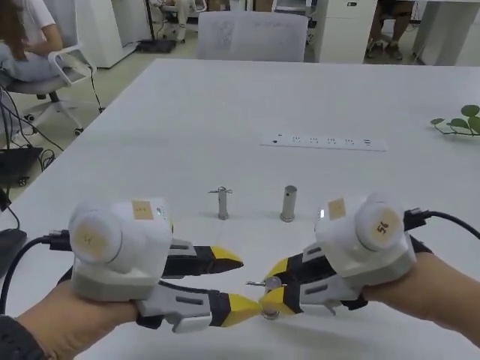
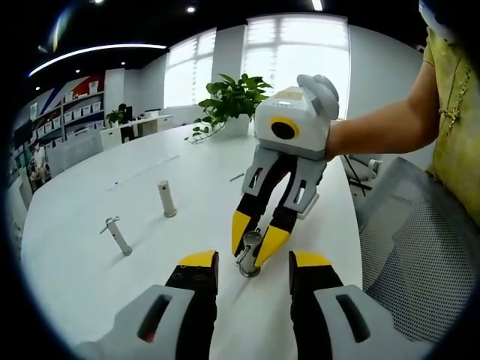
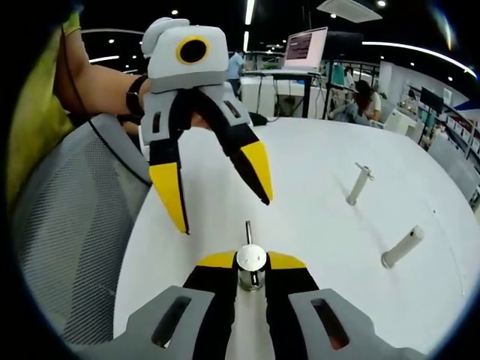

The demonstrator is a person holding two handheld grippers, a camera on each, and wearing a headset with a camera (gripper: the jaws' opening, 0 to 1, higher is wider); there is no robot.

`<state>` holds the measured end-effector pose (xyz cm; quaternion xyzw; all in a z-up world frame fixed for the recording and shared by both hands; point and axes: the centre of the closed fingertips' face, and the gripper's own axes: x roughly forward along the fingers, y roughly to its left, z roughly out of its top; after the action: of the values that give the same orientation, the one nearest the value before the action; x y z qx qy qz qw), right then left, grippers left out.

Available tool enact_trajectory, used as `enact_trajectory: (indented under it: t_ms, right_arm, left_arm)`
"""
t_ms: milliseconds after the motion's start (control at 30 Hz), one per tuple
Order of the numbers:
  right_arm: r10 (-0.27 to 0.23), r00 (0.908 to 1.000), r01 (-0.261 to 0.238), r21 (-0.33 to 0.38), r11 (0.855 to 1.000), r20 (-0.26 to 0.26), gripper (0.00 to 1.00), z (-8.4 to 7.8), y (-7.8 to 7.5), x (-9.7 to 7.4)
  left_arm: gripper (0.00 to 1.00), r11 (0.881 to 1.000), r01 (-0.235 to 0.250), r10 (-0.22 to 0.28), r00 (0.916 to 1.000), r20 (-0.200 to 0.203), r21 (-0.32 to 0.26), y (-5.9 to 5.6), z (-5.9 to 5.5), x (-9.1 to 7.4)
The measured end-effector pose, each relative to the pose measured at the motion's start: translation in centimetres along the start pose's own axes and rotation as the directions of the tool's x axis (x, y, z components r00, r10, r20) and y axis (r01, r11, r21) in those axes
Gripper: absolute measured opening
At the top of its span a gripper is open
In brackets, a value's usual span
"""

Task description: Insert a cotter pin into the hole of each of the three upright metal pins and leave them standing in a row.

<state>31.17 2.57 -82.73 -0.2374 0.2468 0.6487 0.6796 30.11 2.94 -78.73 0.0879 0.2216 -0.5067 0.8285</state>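
- I pinched a metal pin [image 3: 251,264], cotter pin [image 3: 248,231] seemingly through it, in the right hand-held gripper [image 1: 271,286]; the left hand-held gripper [image 1: 250,283] hung spread.
- Beyond them, one upright pin [image 1: 223,202] stood cottered, its neighbour [image 1: 289,203] bare.

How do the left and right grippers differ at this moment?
Left gripper: jaws open; right gripper: jaws shut. The left gripper holds nothing; the right gripper grips an upright metal pin. Both sit low over the table, tips pointing at each other.

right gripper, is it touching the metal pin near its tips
Touching. The right gripper view shows the right gripper clamped on the metal pin.
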Motion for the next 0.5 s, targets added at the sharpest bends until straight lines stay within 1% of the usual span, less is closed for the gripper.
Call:
enact_trajectory:
  t_ms: [167,267,500]
  right_arm:
    - [-0.003,1.0000,0.003,0.013,1.000,0.000,0.13,0.0,-0.2,0.0]
    - [-0.011,0.9999,0.011,0.005,1.000,-0.006,0.13,0.0,-0.4,0.0]
    - [-0.016,0.9997,0.016,0.020,1.000,-0.017,0.12,-0.2,-1.2,-0.3]
  left_arm:
    - [0.36,1.000,-0.004,0.004,1.0000,-0.001,-0.003,0.1,-0.1,-0.1]
    - [0.36,1.000,-0.007,0.007,1.0000,0.000,-0.004,0.3,-0.1,-0.2]
    - [0.35,1.000,-0.010,0.010,0.9999,0.000,-0.006,0.3,-0.1,-0.3]
